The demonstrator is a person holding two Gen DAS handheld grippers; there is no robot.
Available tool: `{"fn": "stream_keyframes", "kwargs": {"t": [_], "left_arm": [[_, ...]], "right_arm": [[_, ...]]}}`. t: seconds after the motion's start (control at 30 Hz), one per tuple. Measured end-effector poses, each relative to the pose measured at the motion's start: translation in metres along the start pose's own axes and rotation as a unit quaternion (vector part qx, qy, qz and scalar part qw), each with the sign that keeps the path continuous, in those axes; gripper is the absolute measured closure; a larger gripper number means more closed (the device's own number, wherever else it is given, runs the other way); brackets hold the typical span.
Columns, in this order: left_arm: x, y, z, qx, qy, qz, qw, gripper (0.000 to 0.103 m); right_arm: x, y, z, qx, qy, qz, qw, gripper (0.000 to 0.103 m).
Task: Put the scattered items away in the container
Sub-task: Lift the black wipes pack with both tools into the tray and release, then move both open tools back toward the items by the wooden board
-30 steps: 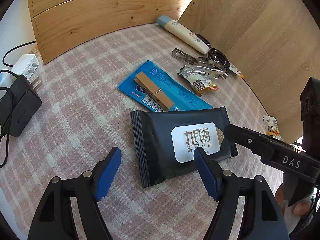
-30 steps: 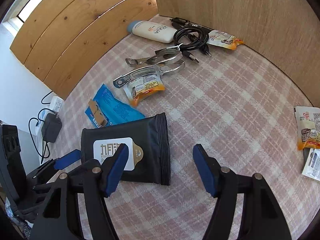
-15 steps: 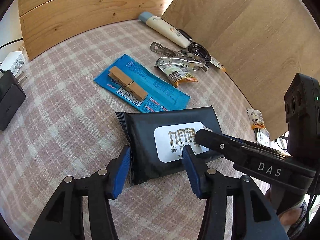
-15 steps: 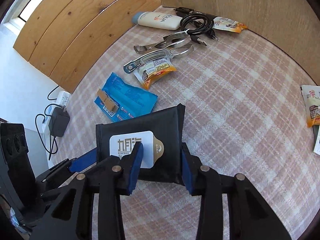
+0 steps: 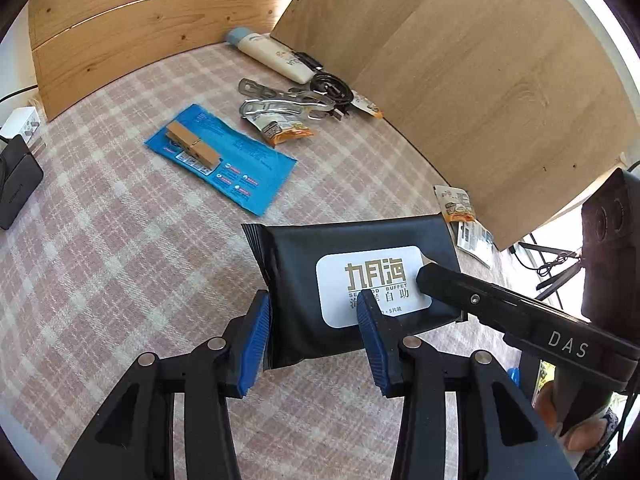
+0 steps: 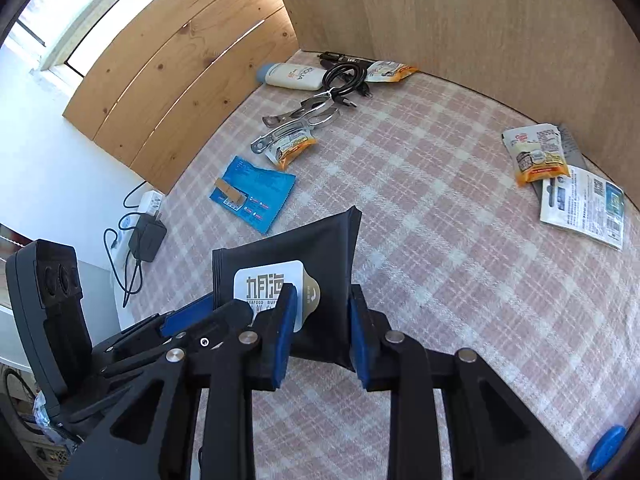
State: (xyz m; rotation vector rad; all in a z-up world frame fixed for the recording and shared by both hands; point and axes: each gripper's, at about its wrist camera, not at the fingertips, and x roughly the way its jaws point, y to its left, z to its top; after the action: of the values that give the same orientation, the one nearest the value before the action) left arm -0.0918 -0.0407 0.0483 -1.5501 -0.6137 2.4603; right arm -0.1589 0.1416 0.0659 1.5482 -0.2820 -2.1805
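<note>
Both grippers are clamping the same black wet-wipe pack: the left gripper is pinching its left end between narrowed blue pads, and the right gripper is squeezing the opposite end, so the pack is buckling and its far corner is lifting off the checked cloth. Farther out on the cloth, a blue sachet is lying flat with a wooden clothespin resting on it. Beyond it, toward the far corner where the wooden panels are meeting, metal clips are sitting on an orange snack packet, beside a coiled black cable and a white tube. Along the right edge, another orange packet is lying just beside a printed leaflet. A black charger is hanging off the left edge.
</note>
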Motion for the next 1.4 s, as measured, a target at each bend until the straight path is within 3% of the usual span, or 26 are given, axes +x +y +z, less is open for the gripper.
{"fn": "stream_keyframes", "kwargs": {"t": [0.3, 0.57, 0.77, 1.0, 1.07, 1.13, 1.17, 1.27, 1.4], "left_arm": [[-0.019, -0.094, -0.031, 0.085, 0.006, -0.046, 0.9953, 0.062], [-0.020, -0.224, -0.081, 0.198, 0.036, -0.110, 0.9733, 0.062], [-0.018, -0.326, -0.136, 0.283, 0.067, -0.159, 0.9435, 0.062], [-0.025, -0.414, -0.215, 0.372, 0.111, -0.203, 0.8991, 0.062], [-0.027, -0.426, -0.236, 0.396, 0.129, -0.209, 0.8850, 0.062], [-0.029, -0.431, -0.254, 0.422, 0.136, -0.205, 0.8726, 0.061], [-0.031, -0.432, -0.260, 0.431, 0.134, -0.203, 0.8688, 0.061], [-0.033, -0.427, -0.262, 0.438, 0.134, -0.196, 0.8671, 0.062], [-0.036, -0.412, -0.244, 0.425, 0.120, -0.180, 0.8788, 0.062]], "right_arm": [[-0.102, -0.053, -0.051, 0.066, -0.064, -0.011, 0.996, 0.078], [-0.213, -0.124, -0.133, 0.145, -0.137, -0.051, 0.978, 0.079], [-0.295, -0.183, -0.209, 0.215, -0.186, -0.095, 0.954, 0.079], [-0.370, -0.228, -0.287, 0.276, -0.209, -0.145, 0.927, 0.078], [-0.382, -0.236, -0.303, 0.282, -0.199, -0.165, 0.924, 0.071], [-0.393, -0.245, -0.319, 0.296, -0.196, -0.216, 0.910, 0.049], [-0.398, -0.248, -0.324, 0.301, -0.198, -0.231, 0.904, 0.048], [-0.410, -0.260, -0.336, 0.317, -0.210, -0.214, 0.900, 0.048], [-0.408, -0.259, -0.335, 0.315, -0.207, -0.222, 0.899, 0.048]]}}
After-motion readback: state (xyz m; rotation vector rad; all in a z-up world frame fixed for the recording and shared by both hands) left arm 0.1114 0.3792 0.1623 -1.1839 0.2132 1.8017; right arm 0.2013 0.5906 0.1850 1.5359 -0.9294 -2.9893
